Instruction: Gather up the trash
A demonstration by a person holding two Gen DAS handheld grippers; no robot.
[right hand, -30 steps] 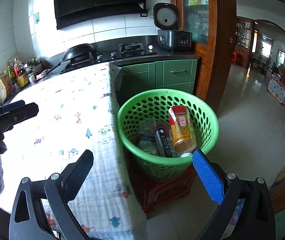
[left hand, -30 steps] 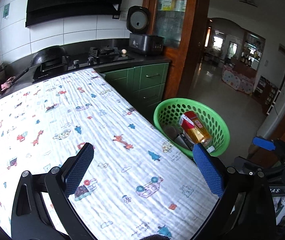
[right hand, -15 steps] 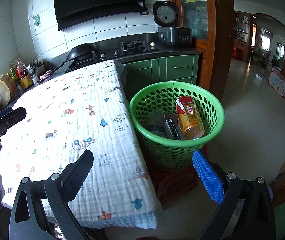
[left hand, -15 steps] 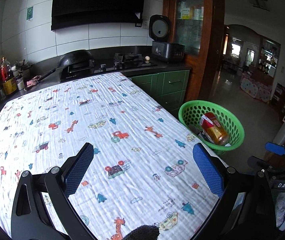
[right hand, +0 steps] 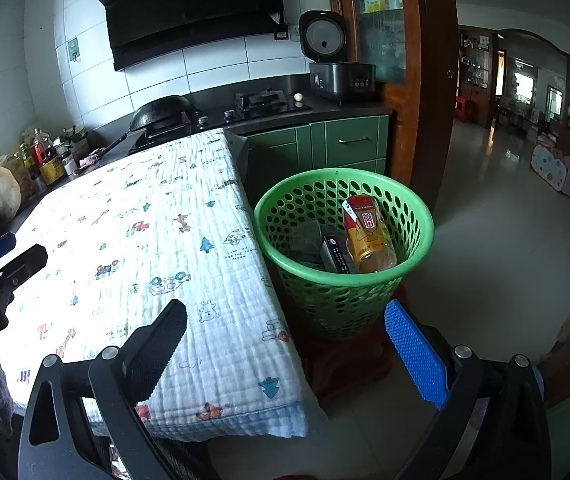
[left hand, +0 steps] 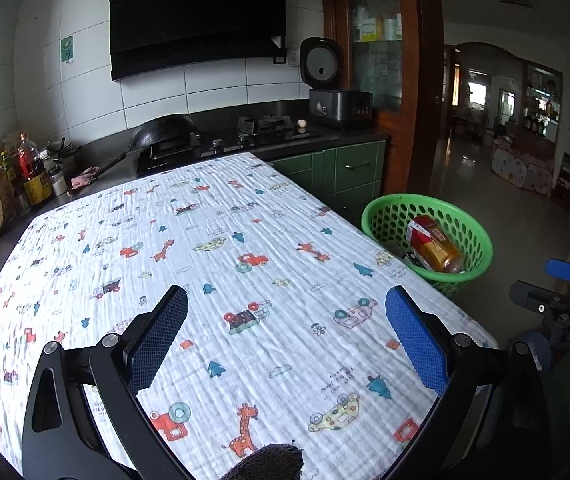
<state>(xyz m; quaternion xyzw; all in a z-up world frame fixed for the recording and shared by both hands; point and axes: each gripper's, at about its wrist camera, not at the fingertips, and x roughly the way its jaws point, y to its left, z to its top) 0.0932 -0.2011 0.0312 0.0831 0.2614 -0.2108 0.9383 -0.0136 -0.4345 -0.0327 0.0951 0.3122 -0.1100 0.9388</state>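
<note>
On my left, the left gripper [left hand: 285, 336] hangs spread and empty over the printed tablecloth [left hand: 213, 248], where I see no trash left. To the right, my right gripper [right hand: 285, 340] is spread too; the green basket [right hand: 421, 224] holds a bottle [right hand: 369, 232] and dark packs, so collecting looks finished.

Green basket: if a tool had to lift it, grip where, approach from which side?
Grip the green basket by its smooth top rim on the side away from the table, coming down from above: one finger inside, one outside. The perforated walls taper downward, and the bottle leans inside near that side, so stay clear of it.
</note>
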